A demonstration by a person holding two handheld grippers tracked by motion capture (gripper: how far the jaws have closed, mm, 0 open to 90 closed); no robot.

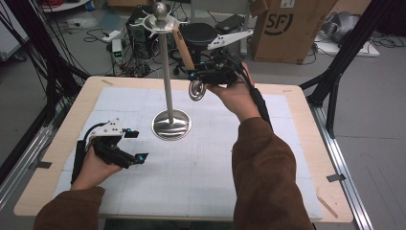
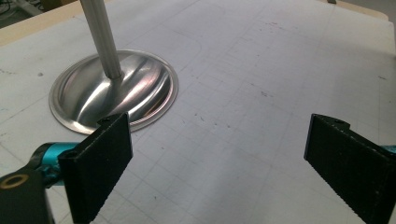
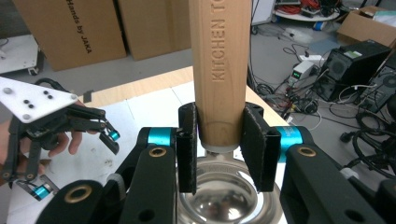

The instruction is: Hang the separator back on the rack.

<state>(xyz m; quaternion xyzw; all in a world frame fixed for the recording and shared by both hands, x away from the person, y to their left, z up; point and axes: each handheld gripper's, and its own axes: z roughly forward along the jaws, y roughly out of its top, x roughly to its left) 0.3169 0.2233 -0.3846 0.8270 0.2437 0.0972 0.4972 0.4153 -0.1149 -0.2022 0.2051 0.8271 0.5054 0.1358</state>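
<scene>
High view first: the right tool [image 1: 203, 76] is held up over the far side of the bench [image 1: 57, 143], clamped on the wooden handle of a ladle [image 1: 184, 48]. The handle slants up and away, while the shiny bowl [image 1: 197, 90] hangs just below the jaws. Close beside it stands a metal stand [image 1: 167, 72], a tall pole on a round base with small hooks around a ball at the top [image 1: 162, 14].

Right gripper view confirms the grip: the 2 black pads press both sides of the handle [image 3: 219, 70] right above the bowl [image 3: 224, 196]. Nothing looks loose.

The left tool [image 1: 136, 146] rests low at the near left of the bench, jaws apart and empty. In the left gripper view its pads [image 2: 100, 163] frame bare mat, with the stand's base [image 2: 114, 88] just ahead.

I'd judge the step in hand to be carrying the ladle to the stand in order to hang it. The next move calls for lifting the handle's far end up to 1 of the hooks. Whether the handle has a hole or loop there I cannot tell. The left tool could steady the pole so it doesn't tip.
</scene>
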